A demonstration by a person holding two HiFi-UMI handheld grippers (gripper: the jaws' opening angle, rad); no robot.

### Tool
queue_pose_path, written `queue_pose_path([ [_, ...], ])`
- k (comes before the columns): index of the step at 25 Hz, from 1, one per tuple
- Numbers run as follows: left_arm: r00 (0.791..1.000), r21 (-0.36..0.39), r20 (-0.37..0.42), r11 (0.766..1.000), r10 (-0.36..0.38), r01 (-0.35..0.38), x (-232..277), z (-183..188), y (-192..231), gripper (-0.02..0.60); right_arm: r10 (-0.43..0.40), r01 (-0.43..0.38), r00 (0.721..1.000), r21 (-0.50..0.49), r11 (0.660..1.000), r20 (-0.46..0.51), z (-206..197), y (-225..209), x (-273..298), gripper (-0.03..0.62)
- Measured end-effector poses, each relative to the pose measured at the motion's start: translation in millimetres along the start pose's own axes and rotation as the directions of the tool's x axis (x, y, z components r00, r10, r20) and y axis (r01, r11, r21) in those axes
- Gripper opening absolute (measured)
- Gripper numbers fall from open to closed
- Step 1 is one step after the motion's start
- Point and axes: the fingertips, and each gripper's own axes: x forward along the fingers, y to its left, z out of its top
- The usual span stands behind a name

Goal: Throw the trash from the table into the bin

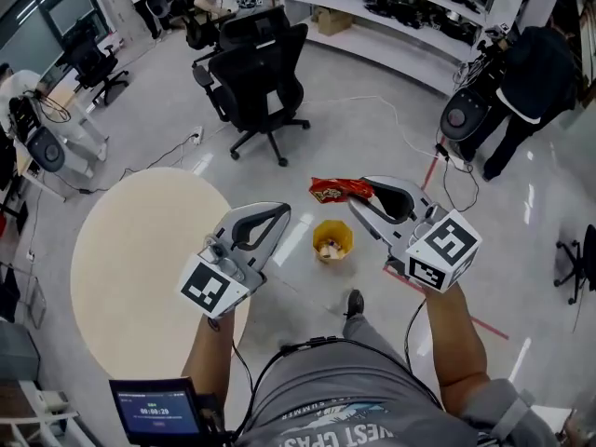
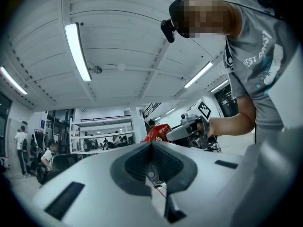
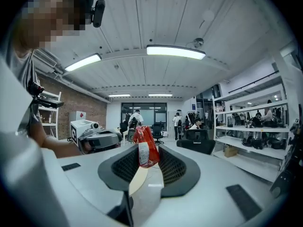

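Head view | red wrapper (image 1: 338, 190) clamped in right tool (image 1: 359, 196) | bin (image 1: 332, 241) nearby

Pale glossy floor (image 1: 372, 138), small yellow bin (image 1: 346, 234) standing on it.
Left of the bin, a round beige table (image 1: 130, 250), top plain. Beyond the bin, a black office chair (image 1: 265, 82) on castors. Beyond the bin and to its right, a thin white cable (image 1: 396, 115) trailing over the floor. Right of the bin, a red tape line (image 1: 489, 328).

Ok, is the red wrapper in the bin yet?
No. The right gripper holds the red wrapper in the air, outside the yellow bin.
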Motion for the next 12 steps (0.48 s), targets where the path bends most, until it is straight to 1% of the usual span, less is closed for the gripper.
queue_pose_path([
  [3,1.0,-0.016,-0.005,1.0,-0.018,0.018,11,-21,4,0.041,0.0,0.0,1.0,0.012,1.0,-0.014,-20,-10,7,0.123],
  [6,0.999,-0.045,-0.021,0.999,-0.027,0.026,27,-57,10,0.041,-0.005,0.006,0.999,0.026,1.0,-0.046,-54,-29,17,0.123],
  [9,0.997,-0.086,-0.066,0.996,-0.035,0.029,65,-114,27,0.041,-0.022,0.027,0.996,0.06,0.998,-0.091,-98,-77,28,0.123],
  [12,0.991,-0.123,-0.118,0.992,-0.055,0.04,90,-192,40,0.041,-0.038,0.055,0.989,0.117,0.992,-0.143,-163,-116,50,0.123],
])
